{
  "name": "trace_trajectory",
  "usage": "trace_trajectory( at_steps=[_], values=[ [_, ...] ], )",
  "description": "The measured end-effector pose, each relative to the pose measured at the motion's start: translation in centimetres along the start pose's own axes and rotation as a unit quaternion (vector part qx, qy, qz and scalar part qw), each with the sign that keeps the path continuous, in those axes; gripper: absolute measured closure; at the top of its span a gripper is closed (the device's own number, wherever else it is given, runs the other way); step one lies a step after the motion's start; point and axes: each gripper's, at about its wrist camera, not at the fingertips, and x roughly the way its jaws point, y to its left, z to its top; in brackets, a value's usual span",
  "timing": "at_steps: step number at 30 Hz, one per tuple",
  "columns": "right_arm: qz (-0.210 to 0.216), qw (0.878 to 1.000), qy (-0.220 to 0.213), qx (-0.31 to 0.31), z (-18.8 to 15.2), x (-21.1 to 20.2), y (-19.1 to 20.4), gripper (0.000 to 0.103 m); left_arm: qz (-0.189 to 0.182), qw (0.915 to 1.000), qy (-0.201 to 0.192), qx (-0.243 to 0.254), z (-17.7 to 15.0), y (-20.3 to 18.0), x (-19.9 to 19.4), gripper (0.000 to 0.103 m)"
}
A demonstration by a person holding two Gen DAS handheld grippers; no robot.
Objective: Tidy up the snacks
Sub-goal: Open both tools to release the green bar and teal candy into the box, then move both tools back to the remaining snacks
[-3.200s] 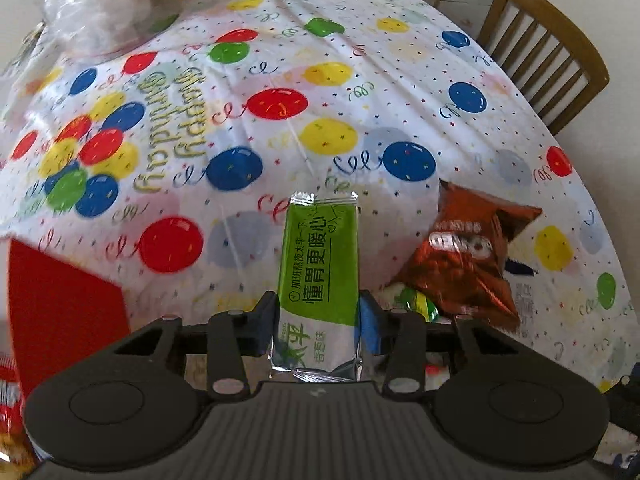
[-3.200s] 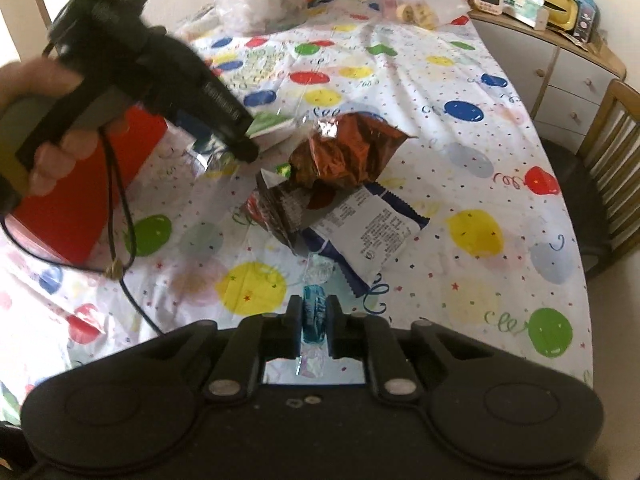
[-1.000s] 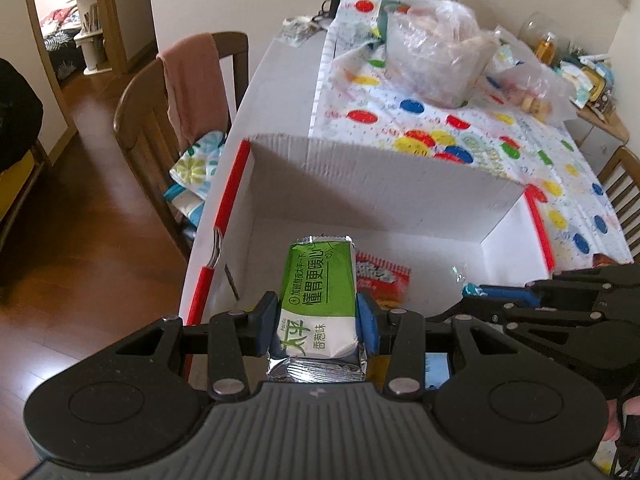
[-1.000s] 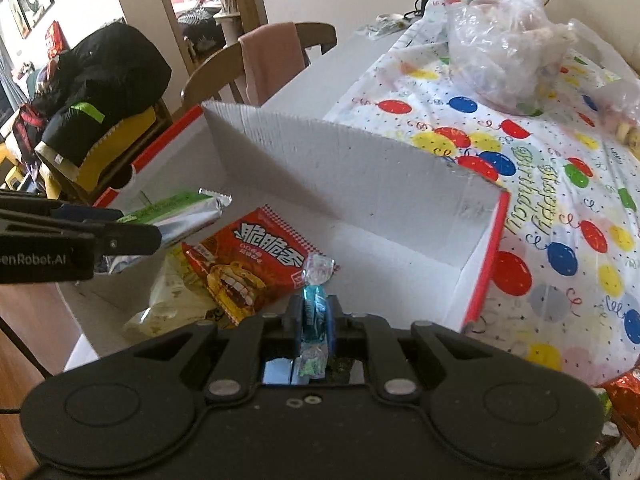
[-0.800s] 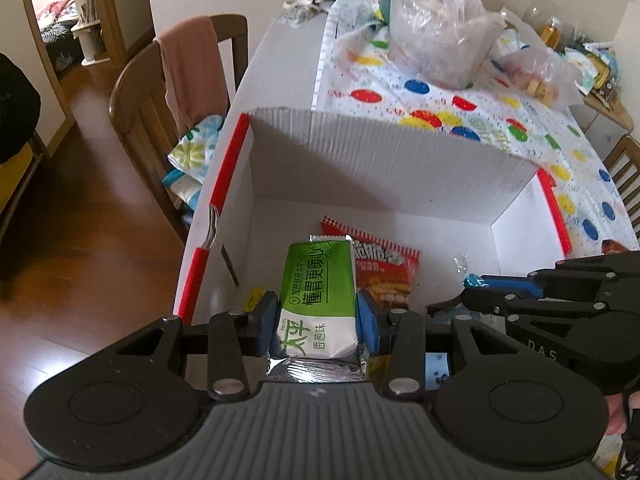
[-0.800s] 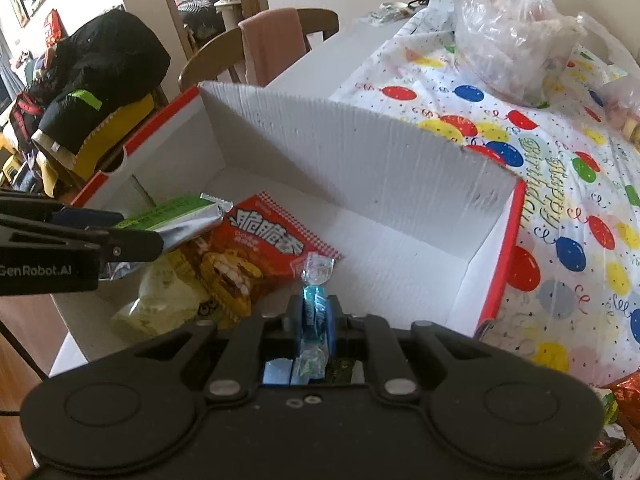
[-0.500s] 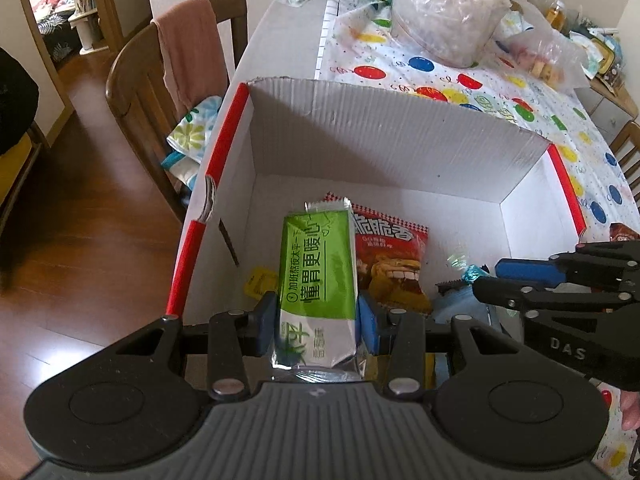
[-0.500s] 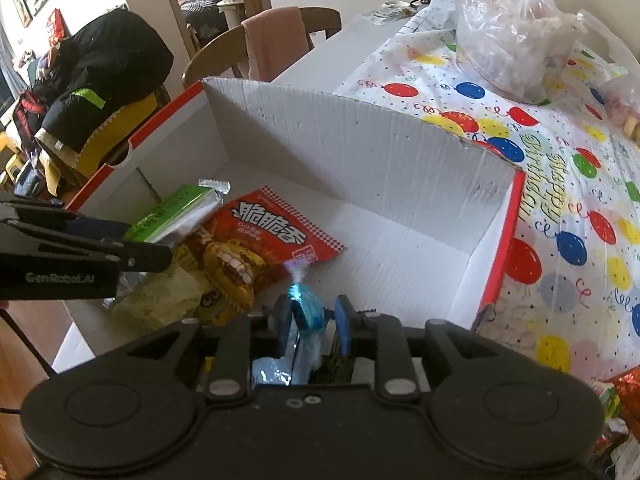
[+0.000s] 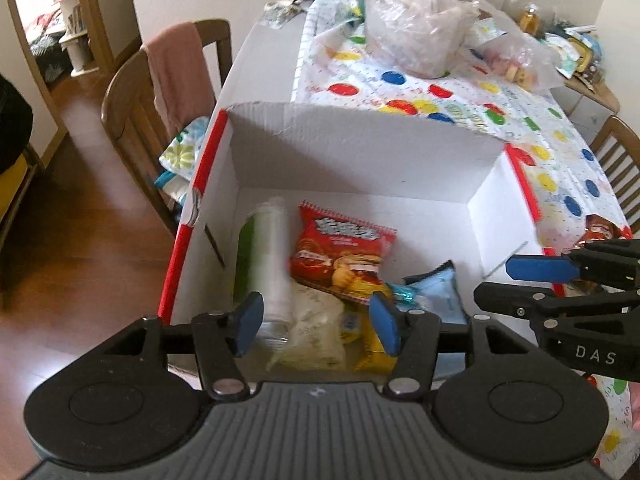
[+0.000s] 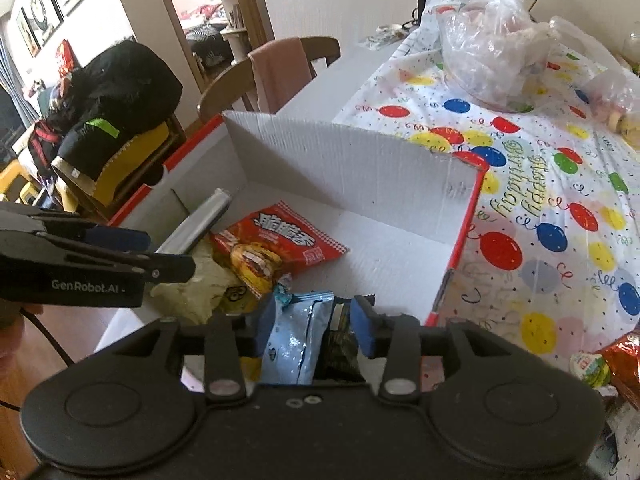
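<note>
Over a white cardboard box [image 9: 360,160] with red outer edges, my left gripper [image 9: 316,324] is open and holds nothing. The green packet [image 9: 264,264] lies blurred against the box's left side; only its silver edge [image 10: 196,224] shows in the right wrist view. My right gripper [image 10: 314,324] is open too, above a light blue packet [image 10: 300,340] and a dark one [image 10: 340,344]. The small teal candy [image 10: 284,294] rests beside the red snack bag [image 10: 280,248]. Each gripper appears in the other's view: right gripper [image 9: 496,284], left gripper [image 10: 168,252].
The box wall [image 10: 352,168] stands on a table with a balloon-print cloth [image 10: 540,208]. Clear plastic bags [image 9: 412,36] sit at the far end. A brown foil bag [image 9: 600,232] lies right of the box. A chair with a pink cloth [image 9: 180,76] stands left of it.
Both grippers have opened. The green packet dropped from the left gripper into the box's left side, and the teal candy fell from the right gripper beside the red bag.
</note>
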Motion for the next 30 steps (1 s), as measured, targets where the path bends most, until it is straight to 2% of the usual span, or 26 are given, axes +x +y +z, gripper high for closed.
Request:
trace_trajectory(
  at_steps=[2,7,9,11,14,17,21,25,27,30],
  values=[
    [0.001,1.0,-0.007,0.0,-0.1,-0.9,0.0,0.056,-0.002,0.9999,-0.009,0.005,0.0,-0.6,-0.7,0.039],
    [0.002,1.0,-0.025,-0.001,-0.3,-3.4,-0.2,0.051,-0.013,0.9993,-0.03,0.017,0.2,-2.3,-2.4,0.039],
    [0.0,0.999,-0.034,0.001,-0.4,-4.5,-0.5,0.04,-0.018,0.9988,-0.038,0.022,0.3,-3.1,-3.0,0.039],
    [-0.001,0.999,-0.042,0.002,-0.5,-5.4,-0.8,0.034,-0.024,0.9982,-0.047,0.027,0.3,-4.0,-3.6,0.037],
    [-0.002,0.999,-0.05,0.004,-0.9,-6.7,-1.2,0.028,-0.032,0.9969,-0.061,0.037,0.4,-5.4,-4.2,0.031],
    [-0.007,0.998,-0.06,0.007,-1.4,-7.9,-2.0,0.021,-0.042,0.995,-0.074,0.053,0.5,-7.1,-4.8,0.031],
    [-0.019,0.997,-0.07,0.021,-2.3,-9.5,-3.6,0.014,-0.052,0.9929,-0.085,0.065,0.6,-9.3,-5.2,0.03],
    [-0.027,0.996,-0.076,0.035,-3.4,-11.0,-5.7,0.012,-0.068,0.9909,-0.094,0.069,0.4,-11.4,-5.3,0.024],
    [-0.033,0.995,-0.084,0.041,-4.1,-11.9,-6.7,0.0,-0.079,0.9898,-0.095,0.07,0.4,-12.4,-5.1,0.023],
    [-0.039,0.994,-0.094,0.049,-5.1,-13.2,-8.6,0.0,-0.1,0.9879,-0.09,0.077,0.4,-14.6,-4.7,0.023]
  ],
)
